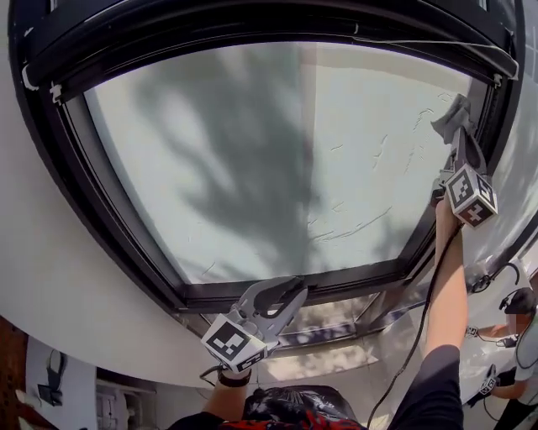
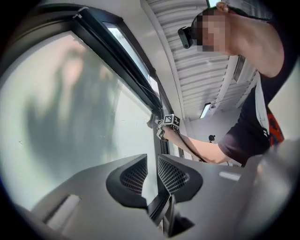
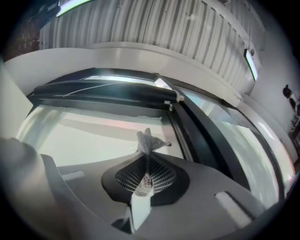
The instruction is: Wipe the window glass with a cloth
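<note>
Frosted grey window glass (image 1: 277,159) fills most of the head view, boxed in by a black frame (image 1: 252,21). The right gripper (image 1: 459,134) is up at the pane's right edge, jaws clamped tight on a small grey cloth (image 3: 149,141). The cloth runs lengthwise along those jaws, and its bunched end pokes out past the tips toward the glass near the top corner. The left gripper (image 2: 151,177) sits low by the bottom rail, jaws slightly apart with nothing between them.
</note>
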Demonstrator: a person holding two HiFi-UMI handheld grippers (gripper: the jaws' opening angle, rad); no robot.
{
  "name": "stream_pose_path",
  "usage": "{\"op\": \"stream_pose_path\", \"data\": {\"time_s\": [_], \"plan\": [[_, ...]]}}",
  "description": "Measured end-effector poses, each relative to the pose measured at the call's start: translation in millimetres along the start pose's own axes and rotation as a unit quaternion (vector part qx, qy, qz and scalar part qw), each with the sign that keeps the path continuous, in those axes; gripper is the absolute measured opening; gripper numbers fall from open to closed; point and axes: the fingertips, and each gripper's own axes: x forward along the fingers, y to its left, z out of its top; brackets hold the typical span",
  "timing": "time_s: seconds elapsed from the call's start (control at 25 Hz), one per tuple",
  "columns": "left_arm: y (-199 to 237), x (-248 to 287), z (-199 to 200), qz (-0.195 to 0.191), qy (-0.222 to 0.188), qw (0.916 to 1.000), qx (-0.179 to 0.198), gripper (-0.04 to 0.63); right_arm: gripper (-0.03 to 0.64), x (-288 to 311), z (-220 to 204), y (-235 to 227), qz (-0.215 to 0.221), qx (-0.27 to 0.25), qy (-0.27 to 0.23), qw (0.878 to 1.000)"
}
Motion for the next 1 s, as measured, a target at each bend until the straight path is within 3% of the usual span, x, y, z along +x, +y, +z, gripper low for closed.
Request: {"op": "stream_pose_path", "data": {"time_s": [0.12, 0.24, 0.32, 0.44, 0.6, 0.76, 0.84, 1.0], "plan": [[7.1, -16.6, 3.4, 0.032, 0.001, 0.9995, 0.007, 0.063, 0.025, -1.5, 2.6, 73.9, 0.081, -0.006, -0.020, 0.997], [22.7, -45.6, 10.4, 0.077, -0.001, 0.9969, 0.015, 0.063, 0.025, -8.1, 1.6, 196.2, 0.204, 0.010, -0.034, 0.978], [35.2, -72.7, 15.4, 0.115, -0.003, 0.9931, 0.024, 0.063, 0.025, -22.7, -2.1, 290.5, 0.299, 0.040, -0.030, 0.953], [51.8, -123.2, 22.7, 0.178, -0.003, 0.9833, 0.038, 0.063, 0.025, -57.8, -8.6, 429.8, 0.425, 0.097, -0.011, 0.900], [62.4, -182.7, 31.1, 0.234, -0.006, 0.9713, 0.043, 0.063, 0.025, -110.0, -14.9, 569.0, 0.517, 0.124, 0.008, 0.847], [71.2, -215.5, 32.9, 0.272, -0.007, 0.9615, 0.039, 0.063, 0.025, -158.0, -28.2, 653.4, 0.589, 0.147, 0.044, 0.793], [74.3, -215.6, 30.0, 0.270, -0.006, 0.9623, 0.032, 0.063, 0.025, -167.1, -35.7, 665.2, 0.602, 0.140, 0.054, 0.785], [76.9, -197.5, 24.1, 0.242, -0.002, 0.9701, 0.021, 0.063, 0.025, -132.0, -51.2, 617.7, 0.558, 0.146, 0.067, 0.814]]}}
